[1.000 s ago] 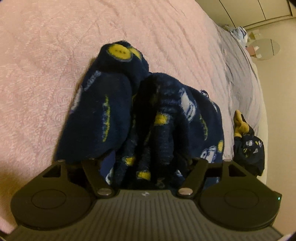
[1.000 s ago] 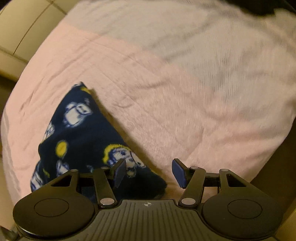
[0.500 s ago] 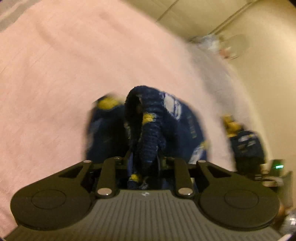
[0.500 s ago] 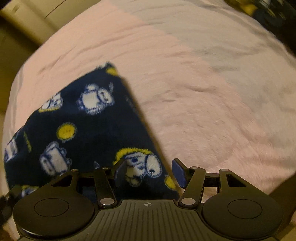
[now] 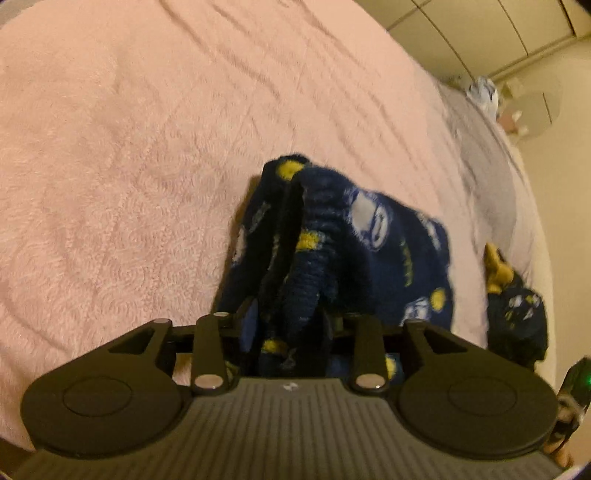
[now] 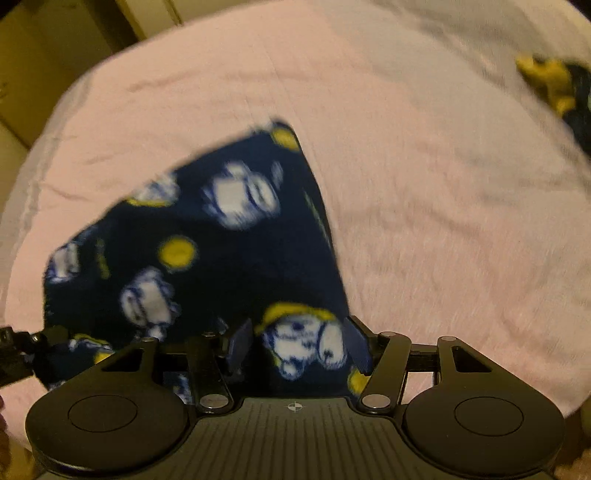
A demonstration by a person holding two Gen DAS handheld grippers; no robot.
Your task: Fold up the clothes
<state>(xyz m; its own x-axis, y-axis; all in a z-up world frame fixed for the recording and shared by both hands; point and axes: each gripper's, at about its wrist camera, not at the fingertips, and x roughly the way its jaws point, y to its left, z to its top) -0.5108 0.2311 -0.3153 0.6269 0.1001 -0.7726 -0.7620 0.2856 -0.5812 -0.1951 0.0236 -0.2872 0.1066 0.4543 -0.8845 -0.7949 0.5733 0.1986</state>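
A navy fleece garment (image 5: 373, 236) with white cartoon figures and yellow dots lies on the pink bed cover (image 5: 129, 155). My left gripper (image 5: 290, 325) is shut on a bunched ribbed fold of it and holds that fold up. In the right wrist view the same garment (image 6: 221, 229) spreads flat to the left. My right gripper (image 6: 299, 343) is open, with the garment's near corner lying between its blue pads (image 6: 240, 339). The left gripper's side shows at that view's left edge (image 6: 22, 347).
A second dark bundle with a yellow part (image 5: 513, 295) lies near the bed's right edge; it also shows in the right wrist view (image 6: 554, 88). A grey sheet (image 5: 491, 173) covers the far bed. Cupboards (image 5: 480, 33) and a round mirror (image 5: 535, 110) stand beyond.
My left gripper closed on the garment's fold and lifted it. My right gripper moved over the garment, so its corner now lies between the open fingers.
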